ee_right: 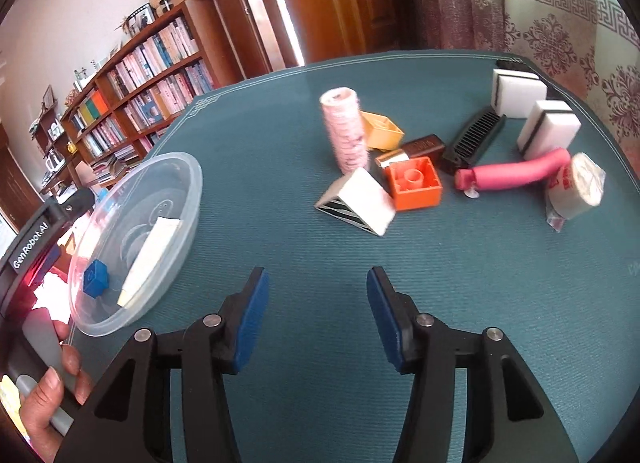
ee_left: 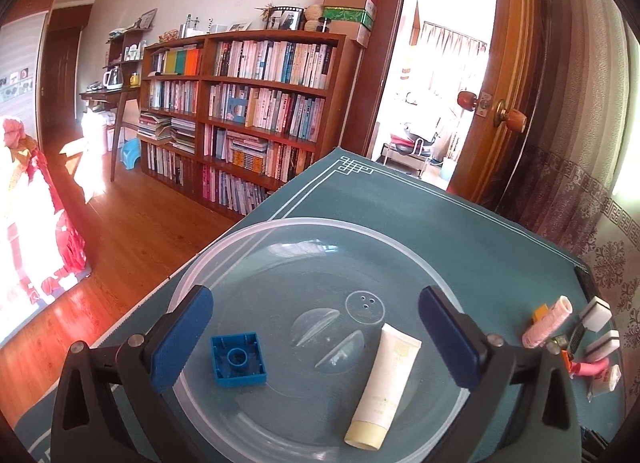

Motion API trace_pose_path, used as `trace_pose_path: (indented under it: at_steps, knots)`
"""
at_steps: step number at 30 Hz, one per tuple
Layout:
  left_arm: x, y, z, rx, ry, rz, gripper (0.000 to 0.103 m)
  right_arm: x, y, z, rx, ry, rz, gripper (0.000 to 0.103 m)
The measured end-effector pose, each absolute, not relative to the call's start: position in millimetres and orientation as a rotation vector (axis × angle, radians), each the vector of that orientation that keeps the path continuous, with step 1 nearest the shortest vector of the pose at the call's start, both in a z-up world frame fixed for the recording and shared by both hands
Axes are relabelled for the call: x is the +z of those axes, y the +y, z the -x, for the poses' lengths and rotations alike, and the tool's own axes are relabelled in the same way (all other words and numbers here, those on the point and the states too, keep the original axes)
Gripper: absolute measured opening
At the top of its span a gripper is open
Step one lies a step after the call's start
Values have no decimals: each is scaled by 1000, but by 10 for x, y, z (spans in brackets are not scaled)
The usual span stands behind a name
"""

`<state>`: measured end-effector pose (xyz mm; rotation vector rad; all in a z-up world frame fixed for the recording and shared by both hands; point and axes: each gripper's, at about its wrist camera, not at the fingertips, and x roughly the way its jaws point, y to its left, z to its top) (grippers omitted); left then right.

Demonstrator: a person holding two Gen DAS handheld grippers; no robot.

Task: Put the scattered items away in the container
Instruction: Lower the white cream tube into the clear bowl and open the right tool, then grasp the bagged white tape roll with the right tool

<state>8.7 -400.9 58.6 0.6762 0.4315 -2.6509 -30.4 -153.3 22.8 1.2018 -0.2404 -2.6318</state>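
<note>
A clear round plastic container (ee_left: pixel 224 251) (ee_right: pixel 182 179) sits on the teal table mat (ee_right: pixel 248 135). Inside it lie a blue brick (ee_left: pixel 239 359) (ee_right: pixel 95 277) and a white cream tube (ee_left: pixel 384 383) (ee_right: pixel 150 251). My left gripper (ee_left: pixel 316 339) hangs open right over the container, with nothing between its fingers. My right gripper (ee_right: pixel 318 313) is open and empty above bare mat, short of the scattered pile. That pile holds a pink hair roller (ee_right: pixel 346 129), an orange brick (ee_right: pixel 416 183), a white sponge wedge (ee_right: pixel 360 201), a yellow block (ee_right: pixel 382 131) and a pink curved tube (ee_right: pixel 516 175).
A black comb (ee_right: pixel 476 141), two white sponge blocks (ee_right: pixel 516 93) (ee_right: pixel 548 129), a brown bar (ee_right: pixel 424 147) and a wrapped roll (ee_right: pixel 576 185) also lie on the right. A hand (ee_right: pixel 44 395) holds the left tool. A bookshelf (ee_left: pixel 240 103) and open door (ee_left: pixel 508 75) stand beyond the table.
</note>
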Motion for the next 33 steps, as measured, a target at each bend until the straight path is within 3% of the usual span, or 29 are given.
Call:
trace_pose_path:
  at_steps: [13,33]
  knots:
    - [671,-3774,-96,-2776,373,-629,103,84,-917,167,-2726,-298,-1268,55]
    - [523,-3234,-1,-2840,81,-729,103,149,-83,251,-2872,-498,-1286,55]
